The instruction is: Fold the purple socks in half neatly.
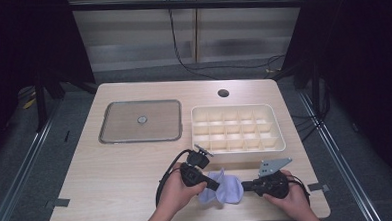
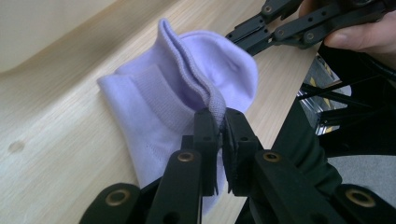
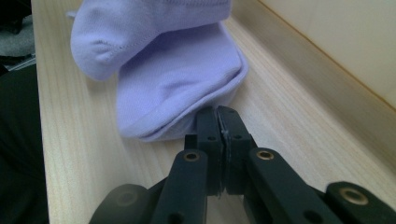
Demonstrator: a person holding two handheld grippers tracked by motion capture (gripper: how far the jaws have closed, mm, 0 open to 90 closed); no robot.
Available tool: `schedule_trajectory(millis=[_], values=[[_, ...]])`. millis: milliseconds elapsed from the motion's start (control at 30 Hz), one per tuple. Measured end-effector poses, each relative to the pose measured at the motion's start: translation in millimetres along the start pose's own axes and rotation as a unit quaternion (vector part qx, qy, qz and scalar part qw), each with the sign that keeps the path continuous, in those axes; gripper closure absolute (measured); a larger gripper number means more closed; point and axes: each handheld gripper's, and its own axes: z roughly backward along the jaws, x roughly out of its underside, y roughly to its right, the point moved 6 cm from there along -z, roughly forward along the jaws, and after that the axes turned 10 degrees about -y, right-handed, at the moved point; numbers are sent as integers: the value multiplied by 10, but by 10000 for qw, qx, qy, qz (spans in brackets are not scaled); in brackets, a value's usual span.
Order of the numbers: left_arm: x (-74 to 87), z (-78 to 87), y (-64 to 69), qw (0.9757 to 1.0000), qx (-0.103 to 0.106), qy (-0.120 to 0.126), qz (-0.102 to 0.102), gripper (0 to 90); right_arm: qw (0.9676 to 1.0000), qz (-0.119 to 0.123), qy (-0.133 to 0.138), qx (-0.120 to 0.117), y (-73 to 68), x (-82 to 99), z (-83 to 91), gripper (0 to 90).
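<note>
The lilac sock (image 1: pixel 222 188) lies bunched on the surface (image 1: pixel 116 174), between the two hand-held grippers and near the person's edge. The left hand-held gripper (image 2: pixel 221 122) has its jaws clamped on the ribbed cuff edge, which rises as a fold straight ahead of them. The right hand-held gripper (image 3: pixel 218 115) has its jaws pressed together on the rim of the opposite end of the sock; the fabric spreads ahead and to its left. In the high view, the left hand-held gripper (image 1: pixel 213 182) and right hand-held gripper (image 1: pixel 245 187) point toward each other. Beyond both stands the white divided tray (image 1: pixel 280 137). The grey square mat (image 1: pixel 114 124) lies beyond the left hand-held gripper.
</note>
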Motion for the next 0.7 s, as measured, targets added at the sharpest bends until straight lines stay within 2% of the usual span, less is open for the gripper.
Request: schedule_trajectory(millis=[200, 367, 467, 700], values=[[-101, -60, 105, 9998, -12, -82, -161, 848, 10000, -13, 2, -20, 0, 2, 0, 885], [-173, -95, 141, 9997, -88, -115, -173, 847, 10000, -4, 6, -5, 0, 0, 0, 885], [-200, -141, 144, 9999, -79, -114, -100, 847, 10000, -5, 6, -19, -1, 0, -1, 885], [-256, -243, 160, 9997, -143, -143, -130, 847, 10000, 3, 10, -7, 2, -2, -3, 885]])
